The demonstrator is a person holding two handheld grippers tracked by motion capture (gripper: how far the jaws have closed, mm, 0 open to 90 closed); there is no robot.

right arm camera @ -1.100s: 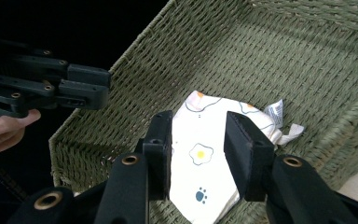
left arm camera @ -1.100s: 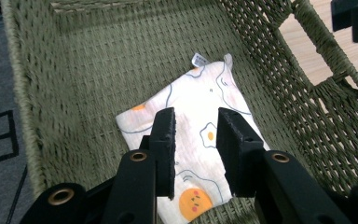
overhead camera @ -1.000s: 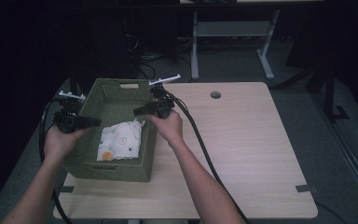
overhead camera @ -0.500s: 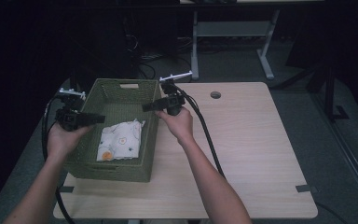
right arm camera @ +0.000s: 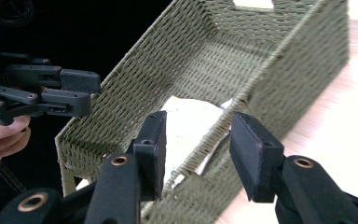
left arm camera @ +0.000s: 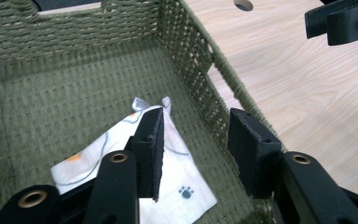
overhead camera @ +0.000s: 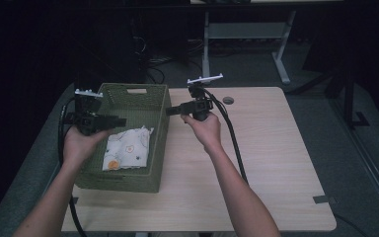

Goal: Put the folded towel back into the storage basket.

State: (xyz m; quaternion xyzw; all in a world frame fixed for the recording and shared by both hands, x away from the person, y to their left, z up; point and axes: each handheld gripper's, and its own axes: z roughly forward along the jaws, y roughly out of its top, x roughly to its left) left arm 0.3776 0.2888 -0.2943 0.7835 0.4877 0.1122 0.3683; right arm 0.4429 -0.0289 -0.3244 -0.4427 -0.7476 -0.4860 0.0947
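A green woven basket point(overhead camera: 123, 180) stands on the left part of the wooden table point(overhead camera: 266, 148). A folded white cloth point(overhead camera: 128, 148) with small prints lies flat on its bottom. My left gripper point(overhead camera: 121, 121) hovers open over the basket's left side; in the left gripper view its fingers point(left arm camera: 198, 119) stand apart above the cloth point(left arm camera: 182, 168). My right gripper point(overhead camera: 170, 111) is open just outside the basket's right rim, pointing at it. In the right gripper view point(right arm camera: 198, 123) the basket's near wall point(right arm camera: 279, 70) and the cloth point(right arm camera: 186, 121) lie beyond the empty jaws.
Bare wood stretches right of the basket, with a round cable hole point(overhead camera: 228, 100) near the far edge. Thick black cables trail from both grippers toward the near edge. Beyond the table are a dark floor and a desk frame point(overhead camera: 242, 34).
My right gripper has drawn back rightward, from over the basket to outside its right rim. The left gripper has shifted slightly. The cloth stays in the basket.
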